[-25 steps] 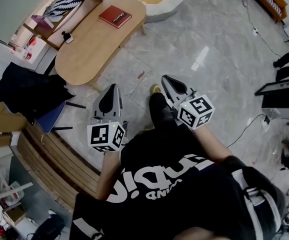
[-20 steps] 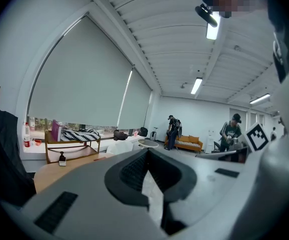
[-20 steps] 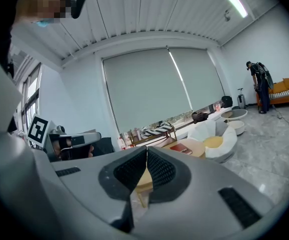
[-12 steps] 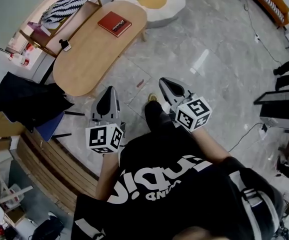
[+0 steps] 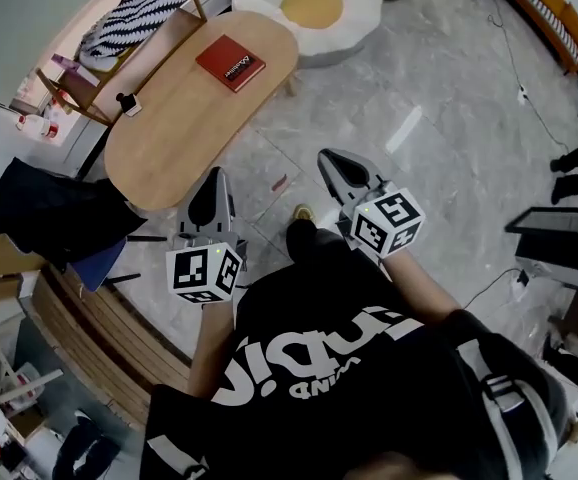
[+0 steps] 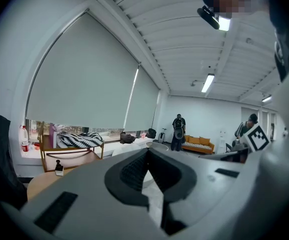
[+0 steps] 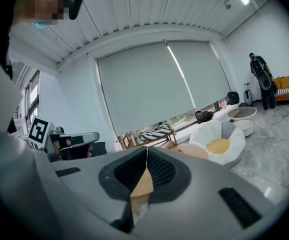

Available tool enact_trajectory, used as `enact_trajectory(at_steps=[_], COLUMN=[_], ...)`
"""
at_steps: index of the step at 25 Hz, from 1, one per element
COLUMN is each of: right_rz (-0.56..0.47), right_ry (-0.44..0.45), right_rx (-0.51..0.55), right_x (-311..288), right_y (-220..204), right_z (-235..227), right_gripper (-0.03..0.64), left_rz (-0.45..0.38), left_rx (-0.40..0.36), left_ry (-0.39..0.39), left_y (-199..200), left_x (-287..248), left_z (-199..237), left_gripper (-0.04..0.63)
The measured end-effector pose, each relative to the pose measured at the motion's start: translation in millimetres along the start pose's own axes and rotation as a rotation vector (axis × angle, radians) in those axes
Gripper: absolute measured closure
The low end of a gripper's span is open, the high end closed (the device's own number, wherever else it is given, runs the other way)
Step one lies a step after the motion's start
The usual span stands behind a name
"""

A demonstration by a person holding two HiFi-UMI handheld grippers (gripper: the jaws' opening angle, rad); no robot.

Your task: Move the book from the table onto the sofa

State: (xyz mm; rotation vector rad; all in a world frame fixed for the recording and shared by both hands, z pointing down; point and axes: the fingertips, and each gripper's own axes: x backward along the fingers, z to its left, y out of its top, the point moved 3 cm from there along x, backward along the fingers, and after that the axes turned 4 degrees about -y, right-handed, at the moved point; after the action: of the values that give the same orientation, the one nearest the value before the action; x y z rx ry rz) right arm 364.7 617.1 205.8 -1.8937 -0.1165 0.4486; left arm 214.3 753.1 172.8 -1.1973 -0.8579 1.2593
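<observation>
The book [image 5: 230, 63] is red and lies flat near the far end of the oval wooden table [image 5: 174, 133]. It is well apart from both my grippers. There is white lettering on its cover, too small for me to read. On the table's left edge stands a small black-and-white object [image 5: 126, 101] that I can't make out.

Just past the book's end of the table is a white cushioned seat [image 5: 354, 13] with a yellow middle, cut off by the top of the frame. The orange sofa [image 5: 541, 6] at the top right is cut off as well.

My left gripper [image 5: 214, 174] points at the near end of the table. Its own view [image 6: 148, 151] shows the pads meeting, with nothing between them. My right gripper [image 5: 324, 156] is over bare floor, and its jaws [image 7: 146, 148] are pressed together and empty too.

The white print on my black shirt [image 5: 324, 353] reads upside down and is creased, so I can't get a word from it.

Compared with a second ago, the table and book sit lower in the head view and closer to my grippers. Both pairs of jaws are as tightly closed as before.
</observation>
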Motion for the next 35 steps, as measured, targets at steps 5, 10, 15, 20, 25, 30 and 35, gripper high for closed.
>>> enact_trajectory(at_steps=[5, 10, 15, 20, 25, 30, 35], right_rz=[0.013, 0.017, 0.022, 0.020, 0.026, 0.022, 0.020], right_ry=[0.045, 0.089, 0.117, 0.126, 0.127, 0.109, 0.090], right_rx=[0.007, 0.020, 0.025, 0.011, 0.012, 0.015, 0.017], right_x=[-31.5, -53.2, -69.8, -79.1, -93.9, -115.0, -148.7], right_y=[15.9, 32.5, 42.6, 44.7, 44.3, 47.1, 56.4], right_z=[-27.5, -55.3, -75.3, -87.2, -94.2, -104.3, -118.6], right_gripper=[0.614, 0.614, 0.614, 0.614, 0.614, 0.614, 0.614], left_rz=[-0.011, -0.035, -0.034, -0.032, -0.029, -0.033, -0.030], left_rx=[0.006, 0.009, -0.003, -0.015, -0.033, -0.019, -0.003], left_ry=[0.043, 0.094, 0.130, 0.145, 0.143, 0.133, 0.119], left_y=[7.5, 14.6, 18.0, 19.7, 20.1, 16.4, 16.6], left_x=[-35.4, -64.3, -81.1, -91.2, -105.2, -125.4, -159.1], left_z=[8.4, 10.9, 11.9, 11.6, 20.0, 38.2, 65.7], left_gripper=[0.586, 0.586, 0.586, 0.586, 0.586, 0.586, 0.586])
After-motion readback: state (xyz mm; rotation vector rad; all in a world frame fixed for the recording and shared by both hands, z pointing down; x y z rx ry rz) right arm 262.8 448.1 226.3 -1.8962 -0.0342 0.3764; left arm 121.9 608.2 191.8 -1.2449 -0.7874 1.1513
